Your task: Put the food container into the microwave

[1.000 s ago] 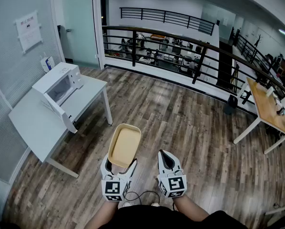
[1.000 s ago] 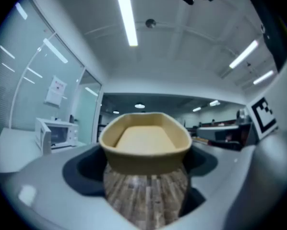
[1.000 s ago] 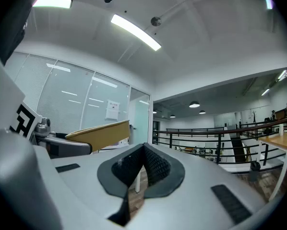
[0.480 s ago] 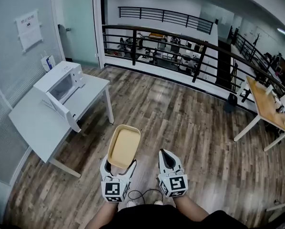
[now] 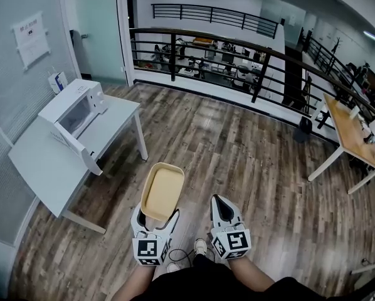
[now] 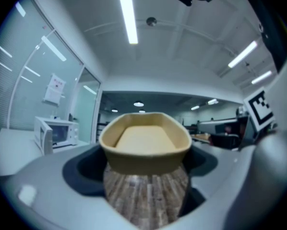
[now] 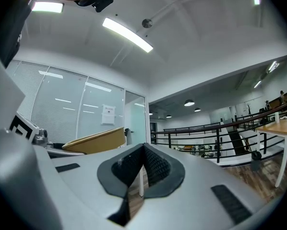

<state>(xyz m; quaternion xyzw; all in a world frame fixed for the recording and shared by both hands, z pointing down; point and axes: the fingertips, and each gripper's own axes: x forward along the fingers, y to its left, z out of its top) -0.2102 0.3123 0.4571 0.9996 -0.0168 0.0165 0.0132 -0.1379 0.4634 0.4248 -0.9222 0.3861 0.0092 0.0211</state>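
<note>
Left hand-held gripper (image 5: 155, 218) clamps food container (image 5: 162, 190) level, aimed towards microwave (image 5: 71, 108), upper left; right hand-held gripper (image 5: 221, 203) closed, empty.

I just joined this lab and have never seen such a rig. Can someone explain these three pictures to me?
No robot here: a person holds a two-jaw gripper in each hand. The head view comes from a camera on the person's head, looking down. The other two cameras ride on the grippers and look along their jaws. The left gripper grips an empty beige oval food container by its near end. The right gripper is shut and empty. At the left, a white microwave stands on a pale grey table, its door apparently open.
</note>
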